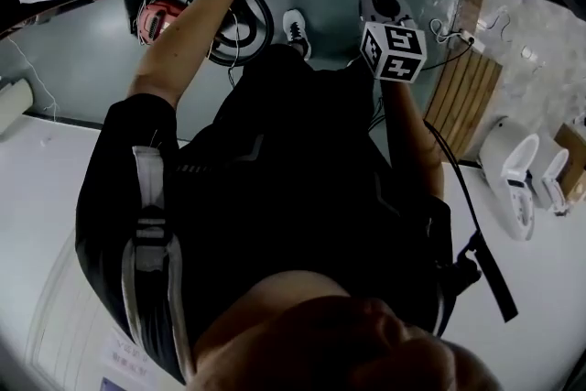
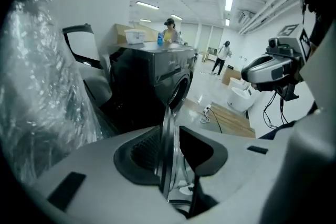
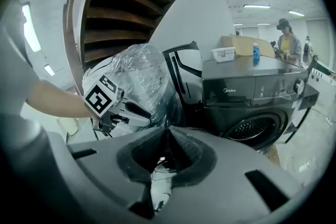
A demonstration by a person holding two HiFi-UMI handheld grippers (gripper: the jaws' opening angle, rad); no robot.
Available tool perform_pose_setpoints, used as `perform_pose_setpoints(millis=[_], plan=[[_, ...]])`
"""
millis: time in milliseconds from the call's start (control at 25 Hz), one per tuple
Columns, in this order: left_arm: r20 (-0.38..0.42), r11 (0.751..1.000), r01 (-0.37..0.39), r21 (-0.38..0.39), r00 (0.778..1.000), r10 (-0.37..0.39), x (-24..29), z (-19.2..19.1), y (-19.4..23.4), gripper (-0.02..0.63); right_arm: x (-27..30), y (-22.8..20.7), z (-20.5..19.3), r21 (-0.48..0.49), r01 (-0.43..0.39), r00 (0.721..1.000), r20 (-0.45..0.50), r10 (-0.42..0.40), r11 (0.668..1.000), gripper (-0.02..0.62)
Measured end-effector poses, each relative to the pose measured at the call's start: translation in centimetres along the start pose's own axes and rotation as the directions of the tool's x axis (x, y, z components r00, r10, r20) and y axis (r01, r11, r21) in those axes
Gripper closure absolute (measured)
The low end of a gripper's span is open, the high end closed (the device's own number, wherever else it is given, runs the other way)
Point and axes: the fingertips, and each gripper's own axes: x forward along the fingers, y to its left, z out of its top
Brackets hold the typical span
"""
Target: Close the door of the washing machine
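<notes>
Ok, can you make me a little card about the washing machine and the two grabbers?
Machine: dark front-loading washing machine
Door: open; door seen edge-on in the left gripper view
Left gripper: jaws apart, door's edge between them
Right gripper: jaws slightly apart, nothing between them
On top: white tub, blue bottle
Beside it: plastic-wrapped bundle

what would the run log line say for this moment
washing machine door: open | left tongs: apart, door's edge between them | right tongs: barely apart, empty
</notes>
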Motion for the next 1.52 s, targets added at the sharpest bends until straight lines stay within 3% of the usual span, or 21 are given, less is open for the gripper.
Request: perform_pose_setpoints(millis=[200, 480, 800, 1040, 1520], plan=[[-0.087, 0.995, 0.036, 0.091, 0.996, -0.028, 3.5, -2.6, 0.7, 0.503, 2.9, 2.7, -4.0, 0.0, -0.003, 0.999, -0.038, 0.003, 1.0, 0.54], [-0.126, 0.992, 0.063, 0.11, 0.991, -0.049, 6.1, -4.5, 1.8, 0.503, 6.4, 6.8, -8.8, -0.001, -0.097, 0.986, -0.137, 0.096, 0.995, 0.529], [-0.178, 0.978, 0.108, 0.179, 0.981, -0.076, 7.4, -6.3, 1.2, 0.502, 9.7, 8.7, -12.0, 0.0, -0.071, 0.988, -0.136, 0.07, 0.998, 0.495], [-0.174, 0.98, 0.096, 0.176, 0.983, -0.065, 7.5, -6.4, 0.7, 0.497, 11.8, 10.2, -14.1, 0.054, -0.079, 0.982, -0.169, 0.087, 0.995, 0.494], [-0.153, 0.983, 0.065, 0.173, 0.987, -0.038, 7.6, -6.1, -0.3, 0.495, 12.3, 14.3, -19.1, 0.021, -0.162, 0.949, -0.27, 0.161, 0.987, 0.488]])
